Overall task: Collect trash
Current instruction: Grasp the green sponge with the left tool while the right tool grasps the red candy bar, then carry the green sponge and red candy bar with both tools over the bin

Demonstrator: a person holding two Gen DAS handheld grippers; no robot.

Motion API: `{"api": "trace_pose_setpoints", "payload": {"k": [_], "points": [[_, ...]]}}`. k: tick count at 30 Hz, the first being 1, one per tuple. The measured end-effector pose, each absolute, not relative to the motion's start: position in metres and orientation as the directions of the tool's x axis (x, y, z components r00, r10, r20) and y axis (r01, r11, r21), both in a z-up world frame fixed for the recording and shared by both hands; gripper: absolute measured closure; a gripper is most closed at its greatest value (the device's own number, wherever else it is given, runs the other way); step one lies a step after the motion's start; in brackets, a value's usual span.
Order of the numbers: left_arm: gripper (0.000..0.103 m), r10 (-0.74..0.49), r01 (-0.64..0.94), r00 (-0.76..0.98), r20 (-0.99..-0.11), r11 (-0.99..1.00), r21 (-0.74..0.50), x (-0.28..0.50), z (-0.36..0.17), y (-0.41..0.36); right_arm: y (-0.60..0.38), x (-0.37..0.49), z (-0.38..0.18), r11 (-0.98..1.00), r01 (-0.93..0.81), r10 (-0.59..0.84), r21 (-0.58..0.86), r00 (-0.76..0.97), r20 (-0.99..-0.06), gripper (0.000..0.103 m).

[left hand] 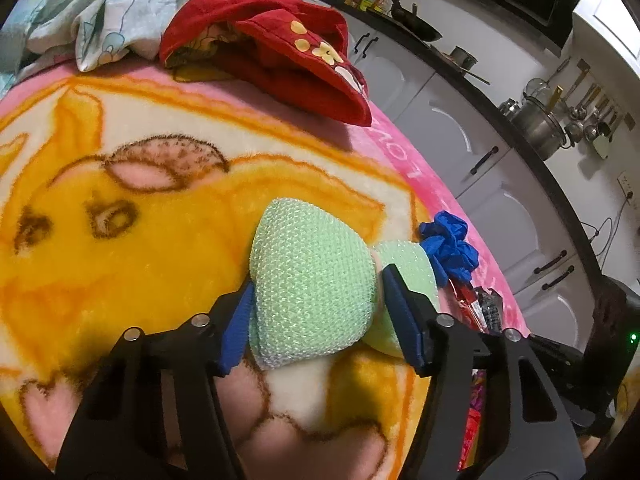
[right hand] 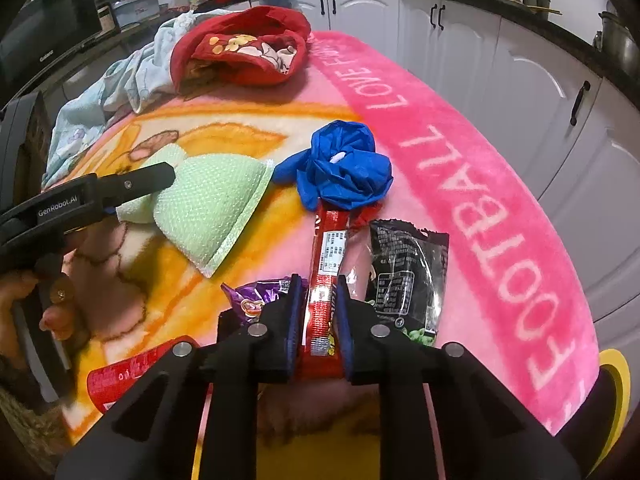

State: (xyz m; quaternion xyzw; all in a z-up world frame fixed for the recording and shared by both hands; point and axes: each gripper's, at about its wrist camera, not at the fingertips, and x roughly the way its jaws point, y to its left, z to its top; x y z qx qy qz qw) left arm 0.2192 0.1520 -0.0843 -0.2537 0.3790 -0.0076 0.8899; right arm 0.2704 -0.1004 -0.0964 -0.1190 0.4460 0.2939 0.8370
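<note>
Green, glittery mesh covers the folded scrub pad (left hand: 316,280) that sits between the blue pads of the left gripper (left hand: 320,320); the pads are pressed against its two sides, so it is clamped. From the right wrist view the same pad (right hand: 208,216) is seen lying on the fleece blanket (right hand: 480,184), with the left gripper (right hand: 148,188) reaching in from the left edge and held by a hand (right hand: 28,308) low in that view. A long red wrapper (right hand: 326,276) is pinched between the nearly closed jaws of the right gripper (right hand: 318,320), its far end running up to a crumpled blue glove (right hand: 340,168). Just right of the red wrapper a black packet (right hand: 404,268) is laid flat, and just left of the jaws a purple wrapper (right hand: 256,296) is partly hidden by the gripper. Another red packet (right hand: 132,376) is seen lower left. In the left wrist view the blue glove (left hand: 452,248) is found just beyond the green pad, near the blanket's pink border. At the far end of the blanket a red garment (left hand: 272,48) is heaped beside a pale blue cloth (left hand: 120,8). White cabinets (right hand: 540,92) are ranged behind.
</note>
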Motion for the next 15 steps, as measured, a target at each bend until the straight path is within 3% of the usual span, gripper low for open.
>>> {"api": "trace_pose_setpoints", "payload": {"k": [8, 10, 15], "points": [[0.066, -0.210, -0.159, 0.734, -0.646, 0.871, -0.464, 0.202, -0.077, 0.153, -0.110, 0.260, -0.091, 0.801, -0.593, 0.406, 0.079, 0.441, -0.800, 0.090], [0.075, -0.213, -0.152, 0.749, -0.628, 0.867, -0.475, 0.196, -0.073, 0.154, -0.114, 0.257, -0.088, 0.804, -0.589, 0.410, 0.083, 0.447, -0.795, 0.090], [0.078, -0.196, -0.142, 0.765, -0.614, 0.878, -0.458, 0.183, -0.063, 0.151, -0.119, 0.248, -0.078, 0.796, -0.600, 0.425, 0.079, 0.461, -0.779, 0.090]]}}
